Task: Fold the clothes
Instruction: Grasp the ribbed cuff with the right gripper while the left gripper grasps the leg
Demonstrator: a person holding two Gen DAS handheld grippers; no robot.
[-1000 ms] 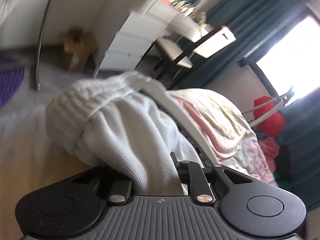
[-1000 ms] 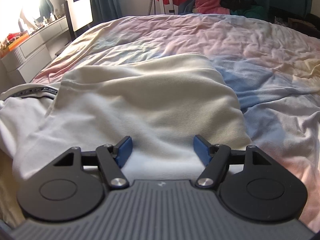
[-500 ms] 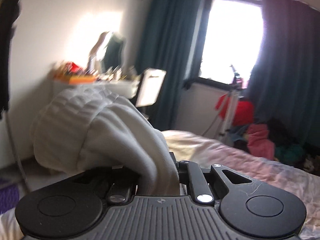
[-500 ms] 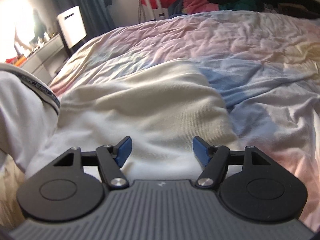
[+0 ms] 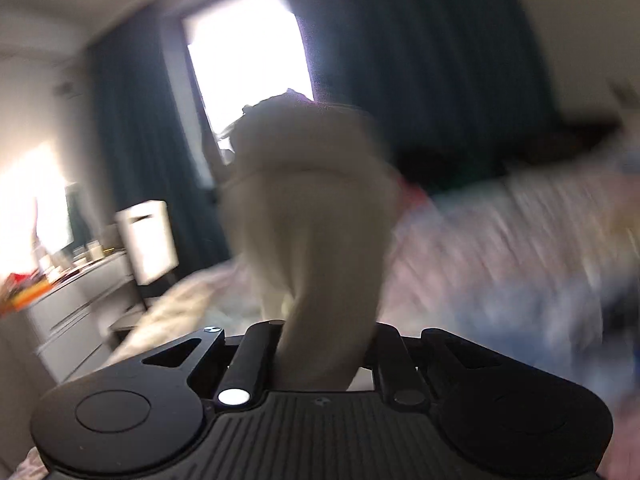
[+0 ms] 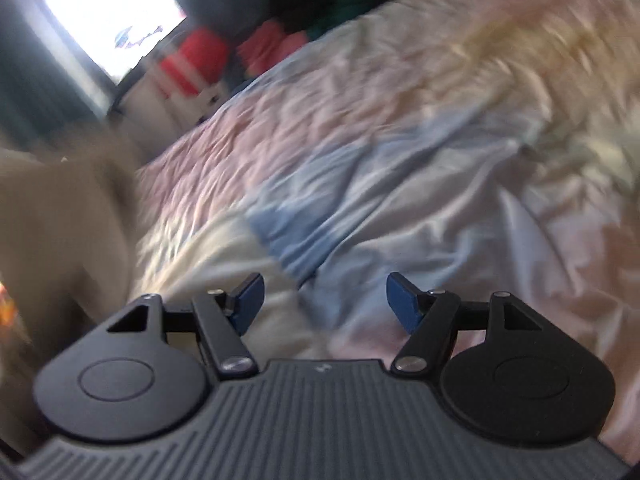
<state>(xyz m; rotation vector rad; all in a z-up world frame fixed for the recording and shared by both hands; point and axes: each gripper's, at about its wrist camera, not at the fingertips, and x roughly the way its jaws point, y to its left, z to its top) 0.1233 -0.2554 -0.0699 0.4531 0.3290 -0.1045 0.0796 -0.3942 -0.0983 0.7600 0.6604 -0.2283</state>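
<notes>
Left tool [image 5: 326, 354]: pinching a bunched cream garment [image 5: 316, 216], raised in front of the window [image 5: 244, 60] and dark curtains [image 5: 420, 60], above the bed [image 5: 500, 232]. Right tool [image 6: 324, 300]: spread wide, blue pads [image 6: 402, 300] bare, nothing between them, hanging over the pastel bedcover [image 6: 400, 152]. Garment visible again at the left edge [image 6: 60, 232] of the right view. Heavily blurred throughout. White dresser [image 5: 80, 304] at left.

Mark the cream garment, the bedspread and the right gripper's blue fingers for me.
cream garment [image 5: 320, 240]: left wrist view, on the bunched cloth above the left gripper.
bedspread [image 6: 380, 184]: right wrist view, on a bare blue patch.
right gripper [image 6: 325, 300]: right wrist view, midway between the open blue fingers [image 6: 250, 295].
</notes>
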